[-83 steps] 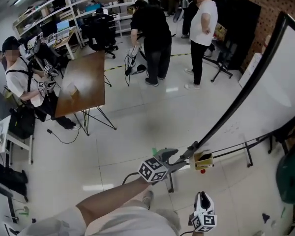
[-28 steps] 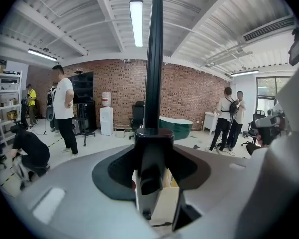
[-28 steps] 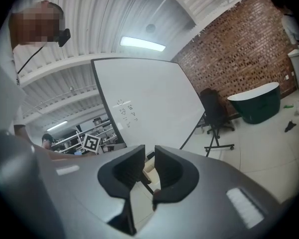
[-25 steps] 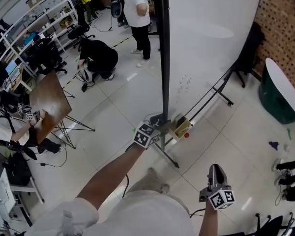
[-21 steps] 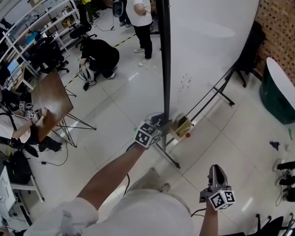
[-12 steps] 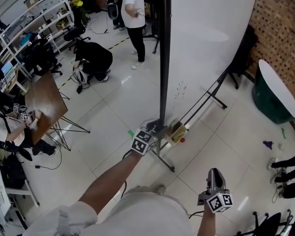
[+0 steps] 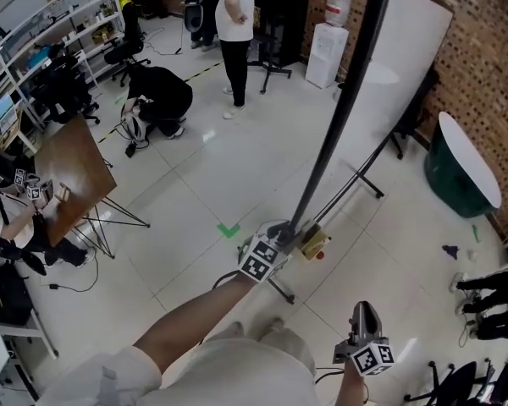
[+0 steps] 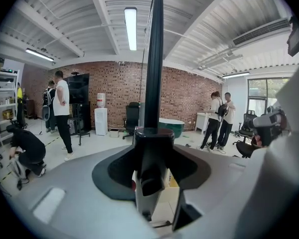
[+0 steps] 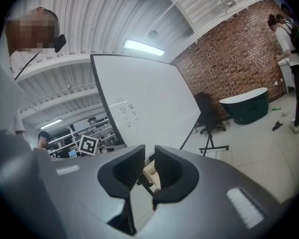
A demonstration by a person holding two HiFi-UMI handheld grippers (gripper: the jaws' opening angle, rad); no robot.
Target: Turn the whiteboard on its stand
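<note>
Pinching the black edge frame of the whiteboard with the left tongs, low down near the bottom corner. Spread wide there, both jaws pressed on the bar wedged between them. Seen edge-on from those tongs, rising straight above them, with the white face turned toward the right tongs' side. Carrying a tan tray just right of the left tongs, above the stand's legs. Holding the right tongs well apart at lower right, barely parted, pinching nothing, aimed at the board's written face.
</note>
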